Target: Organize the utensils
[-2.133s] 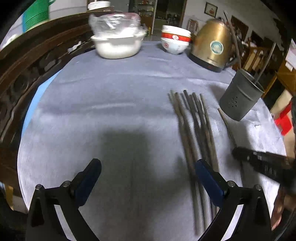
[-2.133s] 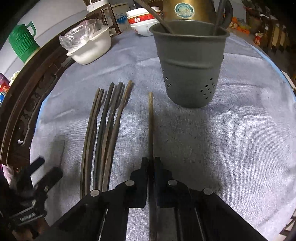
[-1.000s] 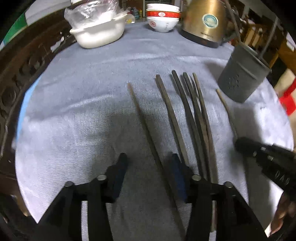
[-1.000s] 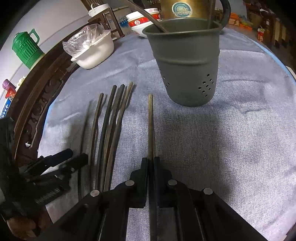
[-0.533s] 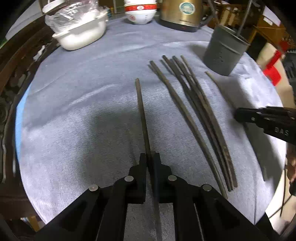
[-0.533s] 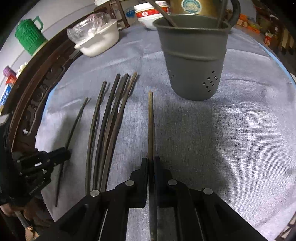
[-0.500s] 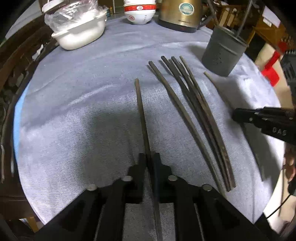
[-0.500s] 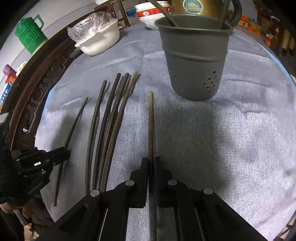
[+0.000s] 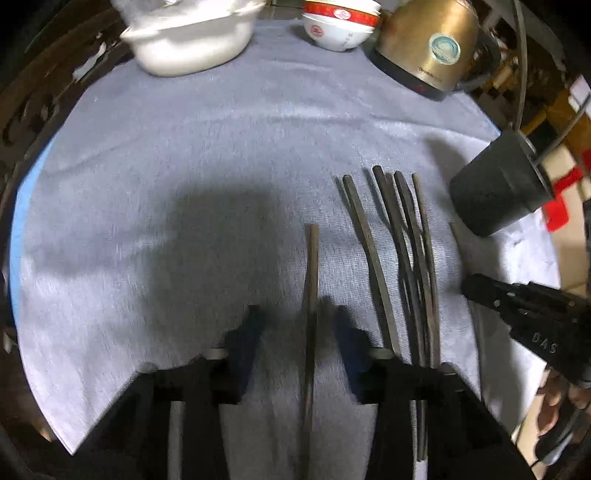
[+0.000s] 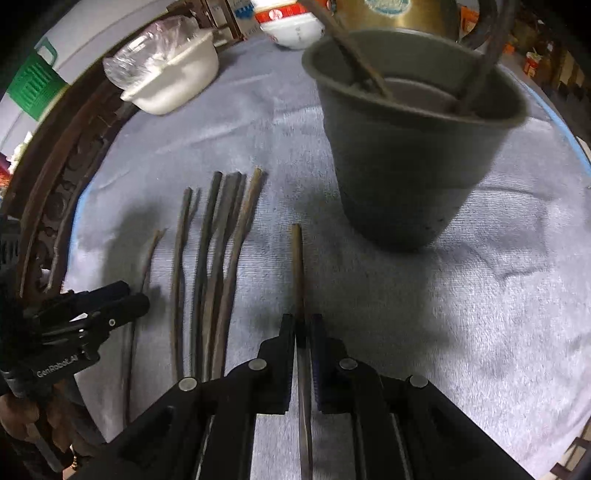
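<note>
Several dark chopsticks point(image 9: 399, 236) lie side by side on the grey cloth; they also show in the right wrist view point(image 10: 214, 258). My left gripper point(image 9: 297, 325) is open, its jaws apart on either side of one lone chopstick point(image 9: 311, 273) lying on the cloth. My right gripper point(image 10: 303, 328) is shut on a brown chopstick point(image 10: 297, 258) and holds it pointing at the grey utensil cup point(image 10: 406, 162), which stands close ahead with utensils in it. The cup also shows at the right in the left wrist view point(image 9: 498, 192).
A gold kettle point(image 9: 424, 48), red-and-white bowls point(image 9: 338, 26) and a white covered dish point(image 9: 192, 40) stand at the table's far side. A dark carved wooden rim point(image 10: 55, 206) runs along the left. The right gripper shows in the left wrist view point(image 9: 517, 306).
My left gripper has opened and let go of the lone chopstick, which now lies between its jaws. My right gripper has moved closer to the cup with its chopstick.
</note>
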Tool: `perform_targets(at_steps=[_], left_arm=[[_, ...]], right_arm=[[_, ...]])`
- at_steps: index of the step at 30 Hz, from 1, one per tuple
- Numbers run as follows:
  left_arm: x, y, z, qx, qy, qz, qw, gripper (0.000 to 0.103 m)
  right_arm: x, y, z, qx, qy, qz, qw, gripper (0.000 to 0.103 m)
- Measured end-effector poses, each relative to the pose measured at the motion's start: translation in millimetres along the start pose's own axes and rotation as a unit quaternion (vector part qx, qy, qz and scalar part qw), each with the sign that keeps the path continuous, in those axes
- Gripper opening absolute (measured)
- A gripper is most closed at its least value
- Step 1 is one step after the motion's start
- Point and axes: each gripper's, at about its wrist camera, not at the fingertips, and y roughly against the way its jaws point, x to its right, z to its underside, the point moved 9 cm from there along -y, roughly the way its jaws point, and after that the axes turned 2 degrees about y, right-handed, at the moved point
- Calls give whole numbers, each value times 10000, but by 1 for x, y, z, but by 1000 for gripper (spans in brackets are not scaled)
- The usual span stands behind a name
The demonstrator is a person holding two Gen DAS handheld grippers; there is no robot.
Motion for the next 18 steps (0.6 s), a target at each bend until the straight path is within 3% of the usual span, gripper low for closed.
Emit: perform_targets(at_steps=[1, 10, 15, 18], left_arm=[[0, -1, -1, -61, -63, -43, 10000, 5], [-7, -6, -16, -525, -58, 237, 9983, 5], [-7, -10, -25, -538, -121, 205, 9983, 5], [-9, -7, -22, -448, -153, 229, 9986, 5]], right_arm=[[0, -1, -1, -32, -11, -2, 10000, 11], [-9, -10, -7, -374, 251, 182, 9988, 9], [-18, -14, -10, -398, 555, 456, 9966, 9], [-22, -12, -3, -300, 511, 383, 9975, 6]])
